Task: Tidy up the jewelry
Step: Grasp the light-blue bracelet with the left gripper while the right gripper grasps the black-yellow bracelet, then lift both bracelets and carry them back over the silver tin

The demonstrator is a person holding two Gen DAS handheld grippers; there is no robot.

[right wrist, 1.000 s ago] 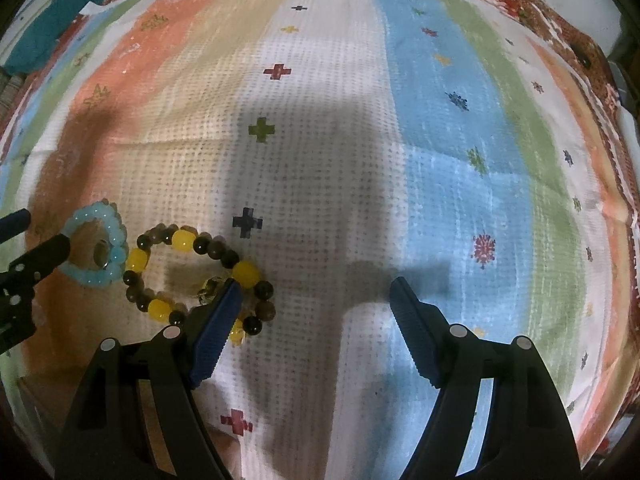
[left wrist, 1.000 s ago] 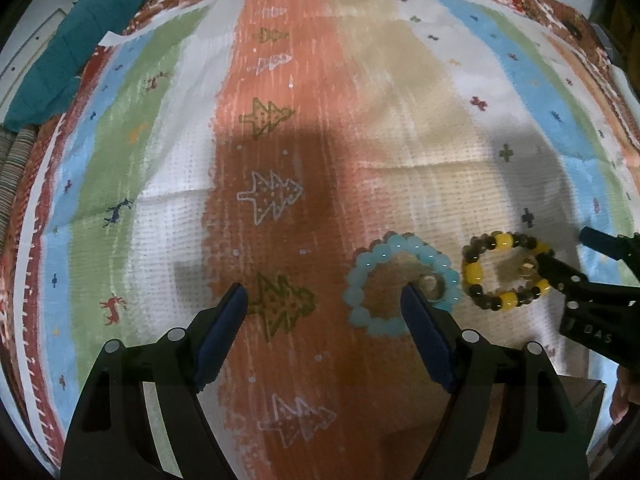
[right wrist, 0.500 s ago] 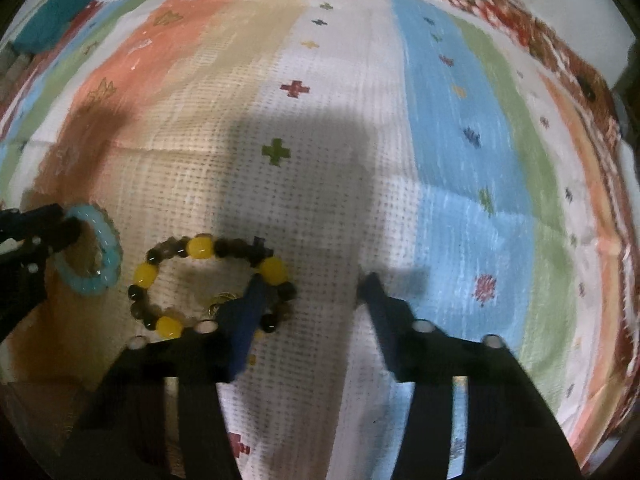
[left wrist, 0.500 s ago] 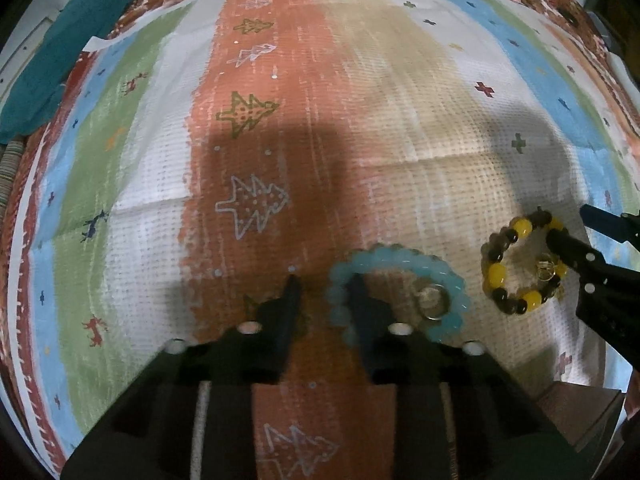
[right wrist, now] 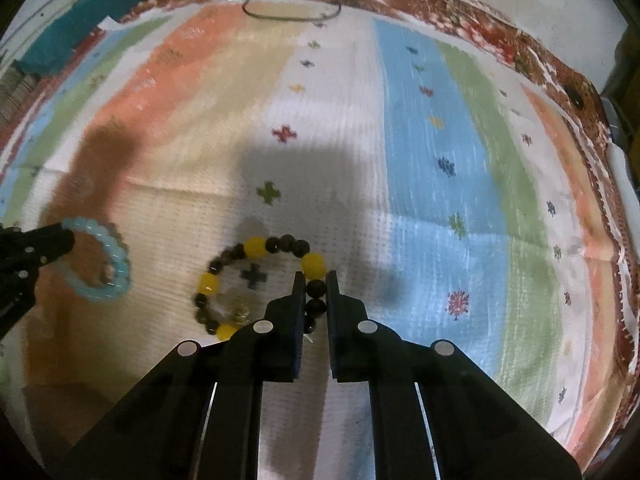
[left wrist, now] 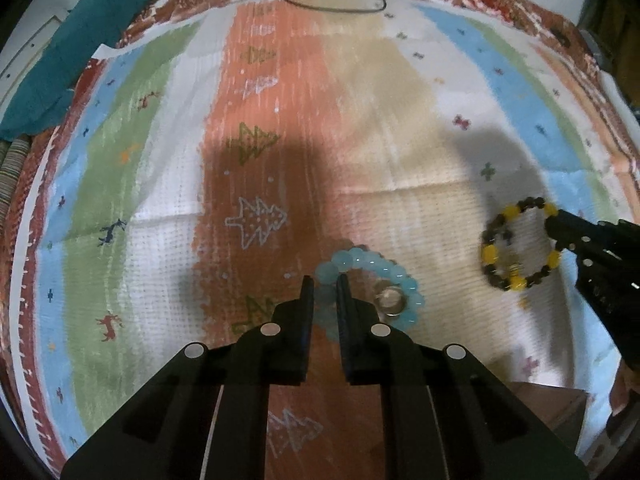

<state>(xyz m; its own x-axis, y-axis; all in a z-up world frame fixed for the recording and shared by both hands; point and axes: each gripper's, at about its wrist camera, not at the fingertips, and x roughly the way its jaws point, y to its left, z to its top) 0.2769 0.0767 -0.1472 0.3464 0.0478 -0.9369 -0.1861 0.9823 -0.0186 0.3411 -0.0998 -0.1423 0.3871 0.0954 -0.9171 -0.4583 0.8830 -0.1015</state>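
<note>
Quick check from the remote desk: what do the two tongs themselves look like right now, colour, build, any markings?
Both match: the left tongs and right tongs are matte black plastic with two flat, tapering fingers on angular, cut-out frames, four round silver fasteners on each. No cables, lettering or sleeves show.

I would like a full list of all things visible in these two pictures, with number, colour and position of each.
cloth: one, striped orange, white, blue, green with small figures, covers the whole surface
blue bracelet: one, light blue beads, on the orange stripe, a metal ring inside its loop
yellow bracelet: one, yellow and dark beads, on the white stripe beside the blue one
cord: one, dark, looped at the far edge
teal fabric: one, far left corner
left tongs: black, shut on the blue bracelet
right tongs: black, shut on the yellow bracelet
</note>
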